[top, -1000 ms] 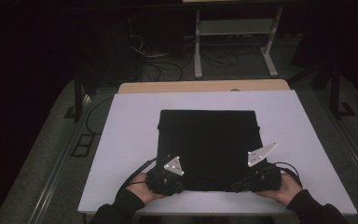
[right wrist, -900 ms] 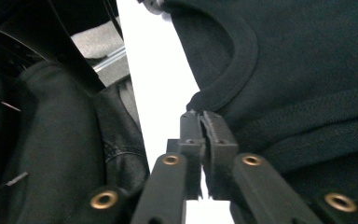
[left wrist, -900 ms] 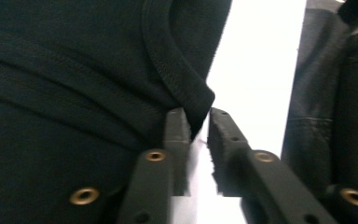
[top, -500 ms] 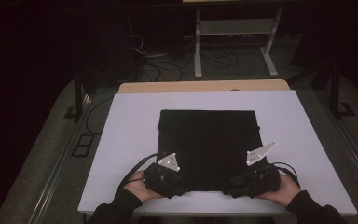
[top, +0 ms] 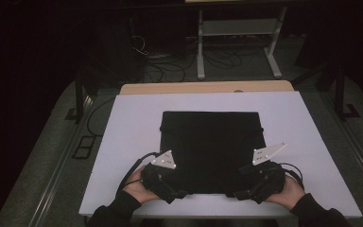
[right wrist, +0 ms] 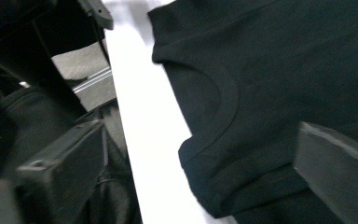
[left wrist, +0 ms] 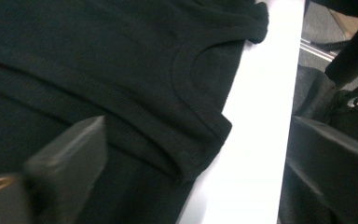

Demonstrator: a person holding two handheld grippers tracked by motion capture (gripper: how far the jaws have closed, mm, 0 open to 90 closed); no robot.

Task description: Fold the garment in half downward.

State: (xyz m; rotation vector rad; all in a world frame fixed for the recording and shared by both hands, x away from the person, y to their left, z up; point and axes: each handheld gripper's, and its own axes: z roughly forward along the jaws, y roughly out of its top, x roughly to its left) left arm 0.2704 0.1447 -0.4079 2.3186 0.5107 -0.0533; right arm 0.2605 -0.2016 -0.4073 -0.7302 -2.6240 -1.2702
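Observation:
A black garment (top: 212,146), folded into a flat square, lies on a white board (top: 132,123). My left gripper (top: 179,193) is at its near left corner and my right gripper (top: 232,194) at its near right corner. In the left gripper view the neckline and a folded corner of the garment (left wrist: 121,70) lie flat between the wide jaws of the left gripper (left wrist: 200,163), which has just been opening. The right gripper (right wrist: 198,168) has just been opening too. The garment's edge (right wrist: 284,60) rests on the board between its jaws, with no pad pressing on it.
Behind the board a wooden table edge (top: 203,87) shows. Beyond it, a white metal stand (top: 236,42) and loose cables (top: 165,61) sit on the dark floor. The board's near edge (left wrist: 261,116) runs close to my dark sleeves (top: 316,213).
Both hands have drawn back slightly from the garment's near corners, the left one shifting a little to the left. The garment lies flat and still.

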